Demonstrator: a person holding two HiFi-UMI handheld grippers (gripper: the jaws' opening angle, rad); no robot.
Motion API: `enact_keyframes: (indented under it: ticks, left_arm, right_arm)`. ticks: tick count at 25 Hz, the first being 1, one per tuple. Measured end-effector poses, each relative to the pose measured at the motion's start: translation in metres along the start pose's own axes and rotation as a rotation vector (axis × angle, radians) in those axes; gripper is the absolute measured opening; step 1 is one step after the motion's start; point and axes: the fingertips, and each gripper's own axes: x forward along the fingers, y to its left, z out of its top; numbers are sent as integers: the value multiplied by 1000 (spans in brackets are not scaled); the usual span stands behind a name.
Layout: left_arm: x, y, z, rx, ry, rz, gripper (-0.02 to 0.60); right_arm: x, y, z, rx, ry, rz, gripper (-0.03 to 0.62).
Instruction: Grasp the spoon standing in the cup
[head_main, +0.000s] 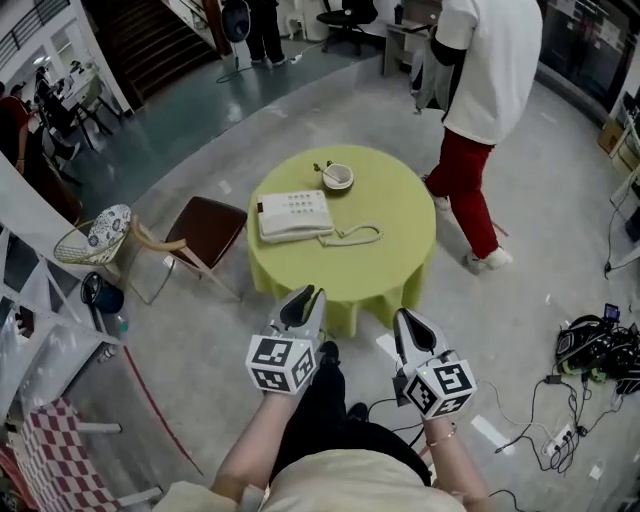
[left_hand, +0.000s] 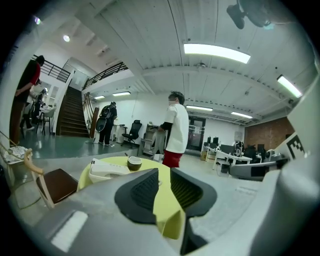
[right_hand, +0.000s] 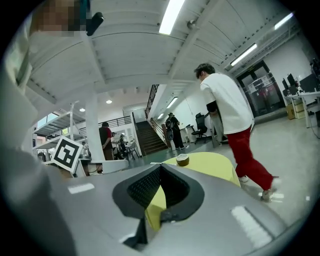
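A small pale cup (head_main: 338, 177) stands at the far side of the round yellow-green table (head_main: 395, 235), with a spoon (head_main: 327, 172) leaning out of it to the left. The cup also shows small in the left gripper view (left_hand: 134, 162) and the right gripper view (right_hand: 182, 160). Both grippers hang in front of the person's body, short of the table's near edge and far from the cup. My left gripper (head_main: 305, 300) (left_hand: 165, 172) has a narrow gap between its pads and nothing in it. My right gripper (head_main: 408, 325) (right_hand: 161, 167) has its tips together and holds nothing.
A white telephone (head_main: 293, 216) with a coiled cord lies mid-table, in front of the cup. A person in a white shirt and red trousers (head_main: 480, 100) walks past the table's right side. A brown chair (head_main: 205, 228) stands left of the table. Cables and a power strip (head_main: 575, 400) lie on the floor at right.
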Motion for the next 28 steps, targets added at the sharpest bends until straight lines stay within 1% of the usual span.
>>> enact_keyframes:
  ticks: [8,18,24,28]
  left_arm:
    - [57,33,11,-6,2,-19,89]
    - [126,107,39,-10,20,-9,126]
    - [168,139,64,0,21,-34,133]
    - [192,157,76,7,26,-54,134]
  right_arm:
    - [57,-23,3,3,18,-4,-2]
    - [161,-39,18,5,48,4,-2]
    - [209,-58,26,11,63,-29,-2]
    - [237,-67,27,37,61,-56,-2]
